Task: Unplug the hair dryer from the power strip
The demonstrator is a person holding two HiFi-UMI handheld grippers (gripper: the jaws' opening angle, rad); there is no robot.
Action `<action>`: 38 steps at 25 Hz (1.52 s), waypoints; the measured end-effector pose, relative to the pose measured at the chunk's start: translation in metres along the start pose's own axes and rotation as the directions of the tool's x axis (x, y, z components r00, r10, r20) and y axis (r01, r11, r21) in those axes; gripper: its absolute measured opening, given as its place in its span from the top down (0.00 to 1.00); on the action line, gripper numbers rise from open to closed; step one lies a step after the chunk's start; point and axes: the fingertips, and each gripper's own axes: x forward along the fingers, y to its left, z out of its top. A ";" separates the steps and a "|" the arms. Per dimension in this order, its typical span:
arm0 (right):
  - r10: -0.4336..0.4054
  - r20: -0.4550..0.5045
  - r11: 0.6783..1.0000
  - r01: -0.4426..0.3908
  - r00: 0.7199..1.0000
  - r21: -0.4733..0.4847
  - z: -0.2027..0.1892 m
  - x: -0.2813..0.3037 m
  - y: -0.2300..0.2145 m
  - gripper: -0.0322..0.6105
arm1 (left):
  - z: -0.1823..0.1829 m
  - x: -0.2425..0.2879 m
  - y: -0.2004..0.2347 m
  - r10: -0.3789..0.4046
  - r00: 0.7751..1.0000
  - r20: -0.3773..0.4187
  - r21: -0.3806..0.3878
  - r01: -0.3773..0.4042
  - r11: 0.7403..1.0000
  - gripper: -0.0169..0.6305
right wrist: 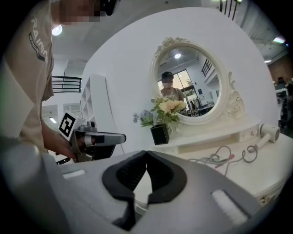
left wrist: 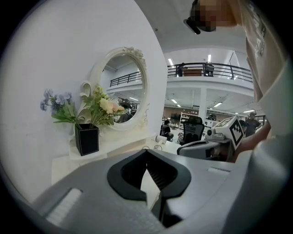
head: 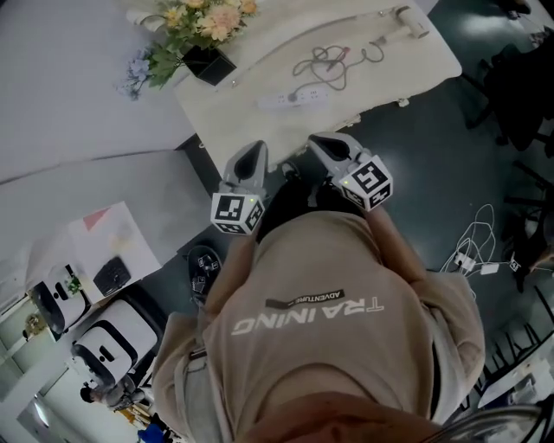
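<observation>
Head view: fingers [head: 253, 157] near table [head: 389, 78] edge

Counts, head view:

- Grippers: 2. The left gripper [head: 253, 154] is at 11 o'clock from the person [head: 329, 303], the right gripper [head: 322, 145] at 12.
- Person: 1.
- Table [head: 415, 60]: 1.
- On the table: 1 power strip [head: 293, 99], 1 hair dryer [head: 409, 21] at approx 2 o'clock from the strip, and 1 cord [head: 329, 62] tangle btwn them.
- Also 1 black vase [head: 208, 62] w/ 1 bunch of flowers [head: 203, 17], at 10 o'clock from the strip.
- Mirror [right wrist: 191, 82]: 1, seen in the right gripper view.
</observation>
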 end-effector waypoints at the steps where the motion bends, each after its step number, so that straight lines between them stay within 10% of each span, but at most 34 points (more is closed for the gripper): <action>1: -0.011 -0.009 1.000 0.011 1.000 -0.001 -0.001 0.004 -0.001 0.94 | 0.000 0.003 0.005 -0.008 1.000 0.003 -0.001 0.008 1.000 0.96; 18: -0.221 -0.085 0.972 0.212 0.972 -0.102 0.054 0.091 -0.033 0.94 | 0.025 0.068 0.086 -0.286 0.955 0.084 -0.003 0.287 0.958 0.96; 24: -0.259 -0.112 0.965 0.262 0.959 0.005 0.040 0.092 -0.045 0.94 | 0.009 0.080 0.088 -0.345 0.938 0.040 -0.021 0.346 0.938 0.96; 38: -0.196 -0.268 0.980 0.179 0.943 -0.087 -0.006 0.102 -0.072 0.94 | -0.013 0.105 0.087 -0.286 0.957 -0.039 0.020 0.287 0.958 0.96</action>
